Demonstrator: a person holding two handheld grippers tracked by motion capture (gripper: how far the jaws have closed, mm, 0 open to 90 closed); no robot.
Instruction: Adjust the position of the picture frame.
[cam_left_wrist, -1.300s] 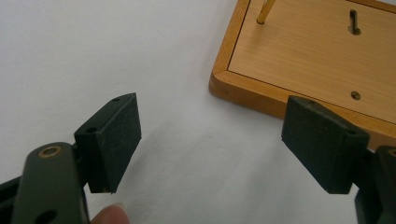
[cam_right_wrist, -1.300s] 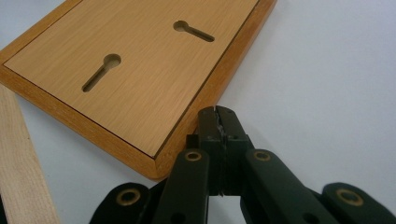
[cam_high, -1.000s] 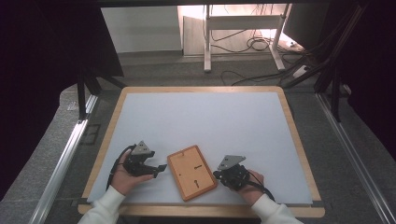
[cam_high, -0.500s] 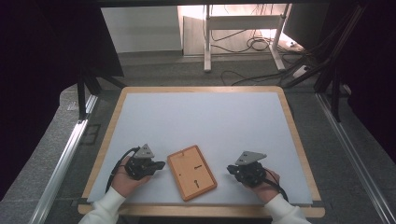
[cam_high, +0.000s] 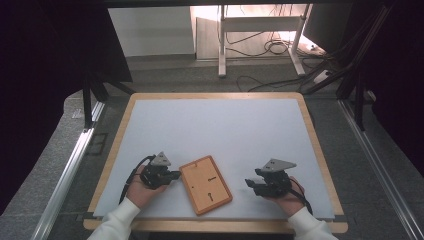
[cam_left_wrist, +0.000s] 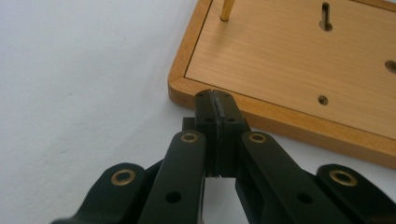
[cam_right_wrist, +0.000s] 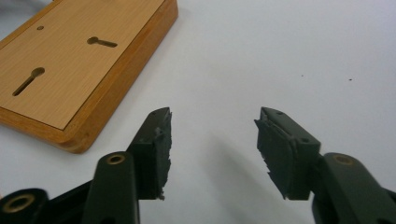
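White mat on a wood-rimmed table (cam_high: 320, 150), dark curtains either side, cables and a desk leg sitting in the light at the back. Near the front edge a wooden board (cam_high: 205, 184) is lying flat and a bit askew, back side up by the look of it: two keyhole slots, a couple of small holes, and a thin brass pin (cam_left_wrist: 227, 10) sticking up near one corner.

The left gripper (cam_high: 175, 175) is resting just at the board's left edge, jaws pressed fully together with nothing between them; in the left gripper view the closed tips are sitting right at the raised rim, touching it or close to it. The right gripper (cam_high: 251, 184) is hanging off to the right of the board, clear of it, and its jaws have just been opening, now standing apart over bare mat with nothing in them.

My read: this is the bit between grips, with the board let go and lying free. Next move probably needs the right jaws coming in square around the rim. Both hands are low, wrists near the table's front edge, grippers pointing inward at the board.
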